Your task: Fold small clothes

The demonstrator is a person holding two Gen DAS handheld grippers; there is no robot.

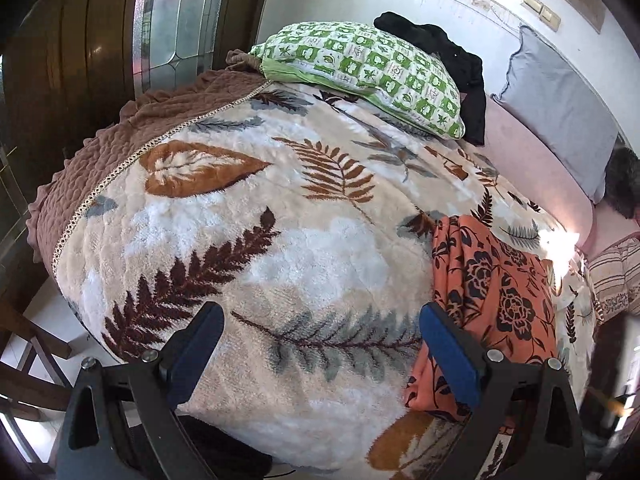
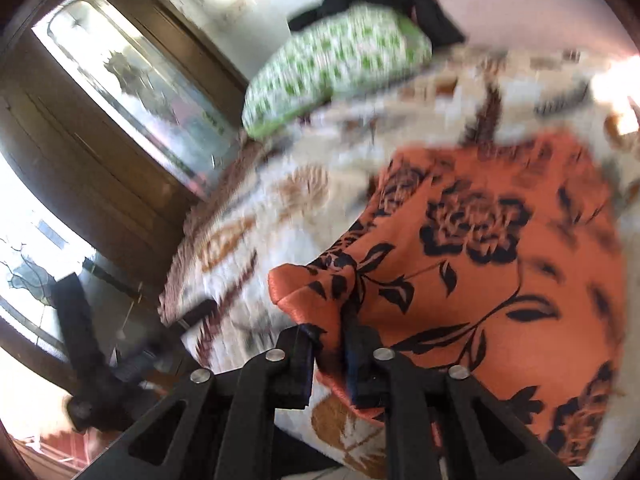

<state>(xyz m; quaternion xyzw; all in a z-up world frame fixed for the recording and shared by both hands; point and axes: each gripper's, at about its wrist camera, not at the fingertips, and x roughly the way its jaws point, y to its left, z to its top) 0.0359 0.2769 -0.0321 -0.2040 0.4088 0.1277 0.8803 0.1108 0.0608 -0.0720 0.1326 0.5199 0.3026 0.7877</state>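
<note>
An orange garment with black flowers (image 1: 492, 292) lies on the leaf-patterned plush blanket (image 1: 280, 220) covering the bed, near its front right corner. My left gripper (image 1: 320, 312) is open above the blanket with nothing between its blue-padded fingers; its right finger (image 1: 448, 344) sits at the garment's left edge. In the blurred right wrist view the garment (image 2: 500, 240) fills the right half, and my right gripper (image 2: 330, 326) is shut on a bunched fold at its near left corner, lifted a little off the blanket (image 2: 280, 240).
A green-and-white pillow (image 1: 360, 72) and a black garment (image 1: 460, 60) lie at the bed's far side, a grey cushion (image 1: 560, 108) against the wall. A person's striped sleeve (image 1: 616, 276) shows at the right edge. A wooden door with glass (image 1: 176, 20) stands left.
</note>
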